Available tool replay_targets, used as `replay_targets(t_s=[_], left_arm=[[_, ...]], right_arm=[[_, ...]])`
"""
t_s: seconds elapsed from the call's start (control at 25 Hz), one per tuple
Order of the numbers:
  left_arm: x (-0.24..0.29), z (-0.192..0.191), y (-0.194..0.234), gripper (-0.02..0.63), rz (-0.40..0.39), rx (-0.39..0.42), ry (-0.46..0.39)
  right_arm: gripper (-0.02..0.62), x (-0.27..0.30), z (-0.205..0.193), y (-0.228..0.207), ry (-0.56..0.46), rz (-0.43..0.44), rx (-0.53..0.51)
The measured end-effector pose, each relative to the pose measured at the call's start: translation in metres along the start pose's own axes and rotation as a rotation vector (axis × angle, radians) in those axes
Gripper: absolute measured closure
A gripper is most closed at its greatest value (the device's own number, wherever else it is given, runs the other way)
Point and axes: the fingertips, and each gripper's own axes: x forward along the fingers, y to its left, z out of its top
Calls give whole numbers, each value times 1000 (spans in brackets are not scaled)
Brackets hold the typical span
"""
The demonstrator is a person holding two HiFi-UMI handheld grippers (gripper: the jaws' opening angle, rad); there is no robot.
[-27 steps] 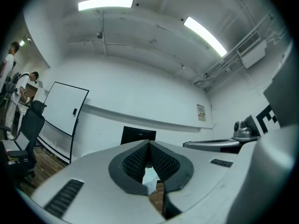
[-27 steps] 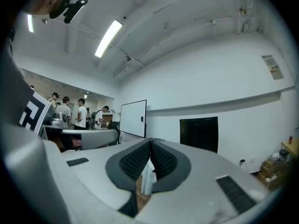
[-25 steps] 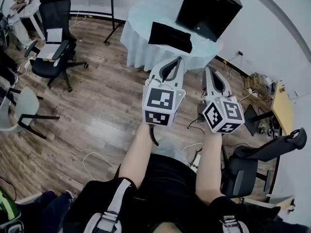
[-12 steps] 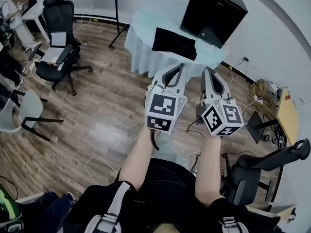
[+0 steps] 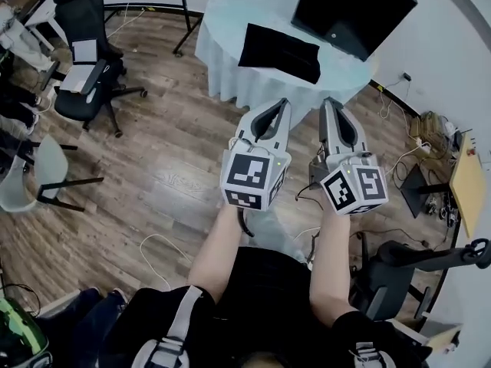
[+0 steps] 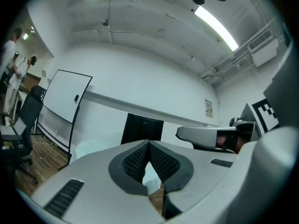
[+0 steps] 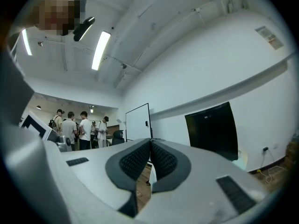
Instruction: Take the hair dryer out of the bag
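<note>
A flat black bag (image 5: 280, 52) lies on a round table with a pale blue cloth (image 5: 221, 41) ahead of me. No hair dryer shows in any view. My left gripper (image 5: 283, 103) and right gripper (image 5: 330, 102) are held side by side, level, short of the table's near edge. Both are shut with nothing between the pads. In the left gripper view the shut jaws (image 6: 148, 143) point at the table (image 6: 91, 148) and a black panel (image 6: 142, 129). From the right gripper view, the shut gripper (image 7: 150, 141) faces the same black panel (image 7: 212, 129).
A big black panel (image 5: 353, 10) stands at the table's back. Office chairs stand at the left (image 5: 88, 60) and right (image 5: 406, 259). Cables (image 5: 153, 251) lie on the wooden floor. A whiteboard (image 7: 138, 122) and several people (image 7: 79, 127) are farther off.
Both grippers have moved forward toward the table, still shut. The table and bag now sit nearer and larger in the head view.
</note>
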Motion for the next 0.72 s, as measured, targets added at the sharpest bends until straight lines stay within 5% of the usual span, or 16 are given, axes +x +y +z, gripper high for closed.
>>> replay_targets(t_s=[0.2, 0.72], left_arm=[[47, -30, 23, 591, 63, -42, 66], [181, -22, 7, 591, 36, 79, 80]], right_arm=[[589, 34, -14, -37, 13, 13, 15], [589, 80, 8, -176, -51, -36, 79]])
